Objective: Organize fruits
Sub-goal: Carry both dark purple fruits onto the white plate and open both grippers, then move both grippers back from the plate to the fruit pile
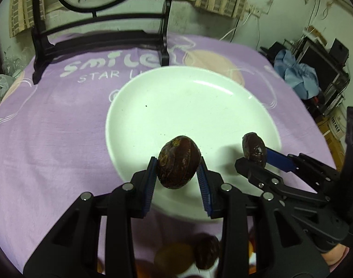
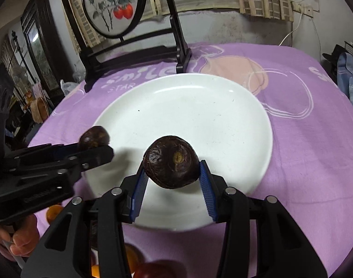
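Both grippers, left gripper (image 1: 179,165) and right gripper (image 2: 172,166), have their fingers clamped across the middle of a dark wrinkly passion fruit (image 1: 178,164) over the white plate (image 1: 199,97); looks light, stiff-shelled, roundish, probably roll-prone.

The purple cloth (image 1: 60,139) on the counter bears white lettering at eleven o'clock of the white plate (image 1: 222,97): "smile", and under it "STAR", the rest hidden.
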Demonstrator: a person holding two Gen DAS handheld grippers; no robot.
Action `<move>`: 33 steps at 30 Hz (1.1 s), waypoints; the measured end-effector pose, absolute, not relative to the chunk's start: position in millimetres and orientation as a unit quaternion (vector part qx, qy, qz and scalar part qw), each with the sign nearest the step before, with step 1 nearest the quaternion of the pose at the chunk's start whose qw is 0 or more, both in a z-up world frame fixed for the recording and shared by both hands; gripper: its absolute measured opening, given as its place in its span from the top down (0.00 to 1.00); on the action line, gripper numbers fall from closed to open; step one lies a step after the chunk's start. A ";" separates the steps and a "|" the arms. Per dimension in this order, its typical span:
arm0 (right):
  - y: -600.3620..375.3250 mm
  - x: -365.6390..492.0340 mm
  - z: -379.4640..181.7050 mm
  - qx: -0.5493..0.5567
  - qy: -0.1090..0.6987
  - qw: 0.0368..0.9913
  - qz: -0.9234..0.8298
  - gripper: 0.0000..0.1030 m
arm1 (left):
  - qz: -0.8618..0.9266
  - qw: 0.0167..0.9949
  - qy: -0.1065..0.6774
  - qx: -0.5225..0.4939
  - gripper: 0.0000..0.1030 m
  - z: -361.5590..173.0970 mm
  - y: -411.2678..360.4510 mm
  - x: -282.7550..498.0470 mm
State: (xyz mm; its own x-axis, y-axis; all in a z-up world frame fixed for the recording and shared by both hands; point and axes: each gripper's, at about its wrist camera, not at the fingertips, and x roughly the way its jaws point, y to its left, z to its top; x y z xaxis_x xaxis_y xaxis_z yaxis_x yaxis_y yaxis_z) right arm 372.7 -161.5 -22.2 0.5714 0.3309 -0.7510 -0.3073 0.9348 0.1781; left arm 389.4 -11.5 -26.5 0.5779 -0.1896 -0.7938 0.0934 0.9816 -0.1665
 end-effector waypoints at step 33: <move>-144.3 157.4 -21.1 0.047 0.447 0.858 0.248 0.37 | -0.015 0.923 0.375 -0.088 0.04 -35.5 54.8 182.2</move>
State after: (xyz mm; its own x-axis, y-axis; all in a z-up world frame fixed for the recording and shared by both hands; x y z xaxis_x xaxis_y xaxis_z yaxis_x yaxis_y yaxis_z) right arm 157.4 -144.3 -21.1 0.4764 0.4680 -0.7444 -0.3843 0.8723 0.3025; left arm 182.2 54.8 -35.5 0.7184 -0.0944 -0.6892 -0.0381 0.9839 -0.1745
